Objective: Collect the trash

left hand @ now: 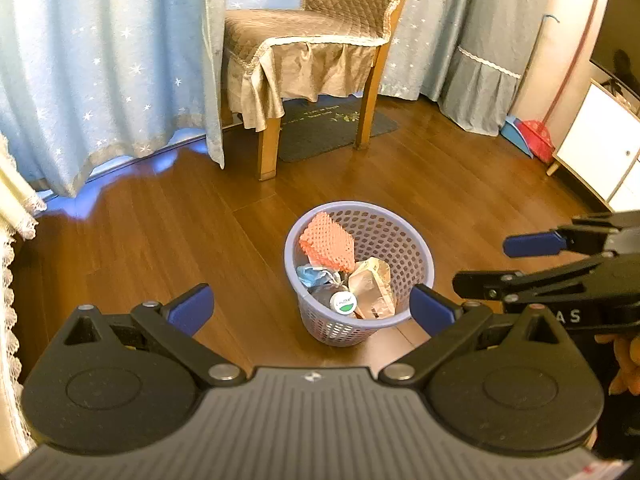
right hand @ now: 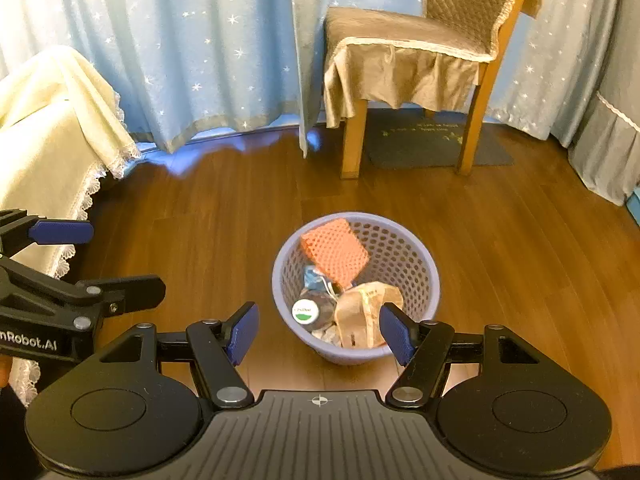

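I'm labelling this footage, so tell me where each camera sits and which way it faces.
Left wrist: on the left gripper, looking down past open jaws at the trash basket; the right gripper enters at right.
Right wrist: on the right gripper, aimed down at the same basket; the left gripper enters at left.
Shared: basket, chair, curtains, wood floor.
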Demonstrator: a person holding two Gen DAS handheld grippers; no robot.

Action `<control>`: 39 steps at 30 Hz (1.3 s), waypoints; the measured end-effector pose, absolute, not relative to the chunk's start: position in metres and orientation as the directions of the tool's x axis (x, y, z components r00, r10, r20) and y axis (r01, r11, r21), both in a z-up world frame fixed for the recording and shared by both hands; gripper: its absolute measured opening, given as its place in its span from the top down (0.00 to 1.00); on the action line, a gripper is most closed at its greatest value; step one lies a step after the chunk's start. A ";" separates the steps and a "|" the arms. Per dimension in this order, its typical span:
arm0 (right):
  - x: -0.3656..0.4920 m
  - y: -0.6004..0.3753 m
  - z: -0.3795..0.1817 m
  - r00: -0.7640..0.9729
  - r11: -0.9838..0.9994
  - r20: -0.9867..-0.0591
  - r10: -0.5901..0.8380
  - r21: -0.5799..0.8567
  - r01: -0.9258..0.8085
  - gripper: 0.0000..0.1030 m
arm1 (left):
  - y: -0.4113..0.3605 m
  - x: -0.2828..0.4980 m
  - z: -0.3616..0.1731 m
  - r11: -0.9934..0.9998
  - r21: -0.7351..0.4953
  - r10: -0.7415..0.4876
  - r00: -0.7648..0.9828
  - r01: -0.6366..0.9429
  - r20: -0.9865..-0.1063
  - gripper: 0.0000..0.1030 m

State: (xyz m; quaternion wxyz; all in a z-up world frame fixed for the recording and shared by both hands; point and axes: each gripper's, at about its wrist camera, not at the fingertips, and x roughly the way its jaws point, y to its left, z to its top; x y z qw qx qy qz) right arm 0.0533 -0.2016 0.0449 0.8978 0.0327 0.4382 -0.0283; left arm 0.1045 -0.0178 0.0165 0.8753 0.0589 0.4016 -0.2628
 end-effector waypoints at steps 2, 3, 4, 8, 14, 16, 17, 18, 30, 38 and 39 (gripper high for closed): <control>0.049 -0.204 0.049 0.615 0.995 -0.787 -0.033 0.033 0.094 0.38 | -0.020 0.101 0.020 0.861 -0.115 -0.408 0.538 0.496 -0.738 0.01; 0.046 -0.205 0.052 0.617 0.994 -0.786 -0.037 0.032 0.101 0.38 | -0.020 0.099 0.021 0.863 -0.119 -0.407 0.537 0.490 -0.739 0.01; 0.045 -0.206 0.054 0.618 0.994 -0.785 -0.041 0.033 0.109 0.38 | -0.020 0.098 0.022 0.865 -0.123 -0.406 0.536 0.486 -0.740 0.01; 0.038 -0.207 0.064 0.627 0.991 -0.778 -0.050 0.038 0.127 0.38 | -0.019 0.091 0.028 0.877 -0.148 -0.402 0.529 0.458 -0.747 0.01; 0.026 -0.201 0.075 0.633 0.991 -0.772 -0.048 0.043 0.127 0.38 | -0.018 0.081 0.037 0.889 -0.151 -0.388 0.535 0.433 -0.750 0.01; 0.021 -0.198 0.078 0.636 0.991 -0.770 -0.045 0.045 0.125 0.38 | -0.017 0.078 0.042 0.891 -0.157 -0.389 0.538 0.427 -0.748 0.01; 0.019 -0.197 0.079 0.638 0.991 -0.769 -0.045 0.045 0.125 0.38 | -0.017 0.075 0.044 0.893 -0.153 -0.384 0.543 0.422 -0.747 0.01; 0.016 -0.197 0.081 0.638 0.991 -0.768 -0.043 0.048 0.124 0.38 | -0.016 0.074 0.046 0.895 -0.149 -0.380 0.546 0.420 -0.746 0.01; -0.003 -0.197 0.098 0.654 0.989 -0.755 -0.048 0.058 0.139 0.38 | -0.021 0.052 0.062 0.907 -0.103 -0.344 0.579 0.407 -0.740 0.01; -0.003 -0.203 0.099 0.642 0.985 -0.765 -0.052 0.067 0.160 0.38 | -0.030 0.049 0.064 0.905 -0.092 -0.340 0.577 0.415 -0.743 0.01; -0.004 -0.203 0.099 0.642 0.984 -0.764 -0.056 0.065 0.163 0.38 | -0.031 0.049 0.064 0.905 -0.090 -0.338 0.576 0.415 -0.744 0.01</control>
